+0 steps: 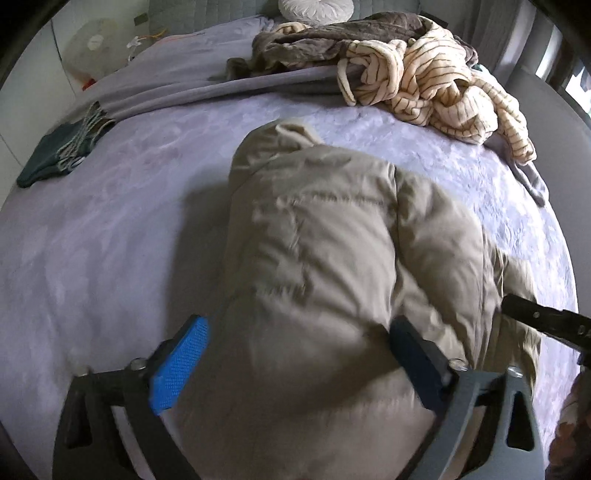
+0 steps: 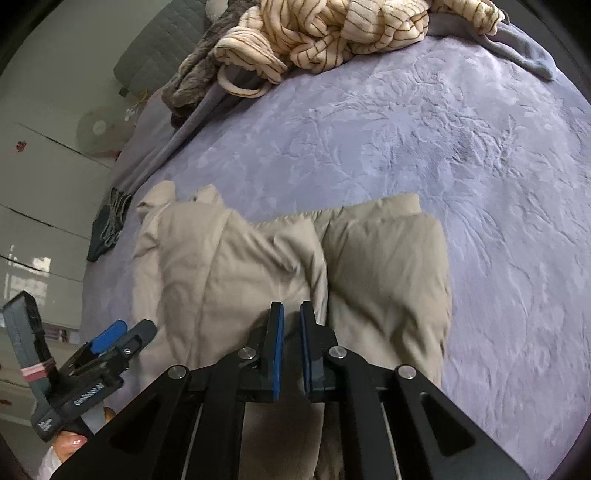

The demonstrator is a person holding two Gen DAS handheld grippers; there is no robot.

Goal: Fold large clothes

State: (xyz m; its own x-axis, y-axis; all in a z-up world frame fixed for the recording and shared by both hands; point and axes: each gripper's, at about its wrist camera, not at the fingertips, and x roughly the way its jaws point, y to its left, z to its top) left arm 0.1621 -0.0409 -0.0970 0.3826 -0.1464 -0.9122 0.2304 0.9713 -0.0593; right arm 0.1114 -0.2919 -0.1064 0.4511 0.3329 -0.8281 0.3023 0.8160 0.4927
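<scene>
The right gripper (image 2: 291,314) has black angular arms with silver screws and thin dark-blue pads. The left gripper (image 1: 295,354) carries a bright blue textured pad on black and grey arms; its grey handle bears a pink band, white lettering and silver screws

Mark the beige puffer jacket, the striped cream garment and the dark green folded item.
beige puffer jacket (image 1: 325,258), left wrist view, its quilted back.
striped cream garment (image 1: 436,85), left wrist view, bunched middle.
dark green folded item (image 1: 48,158), left wrist view, its flat top.

Bare bedspread (image 2: 424,147) — clothes pile (image 2: 332,33) beyond
</scene>
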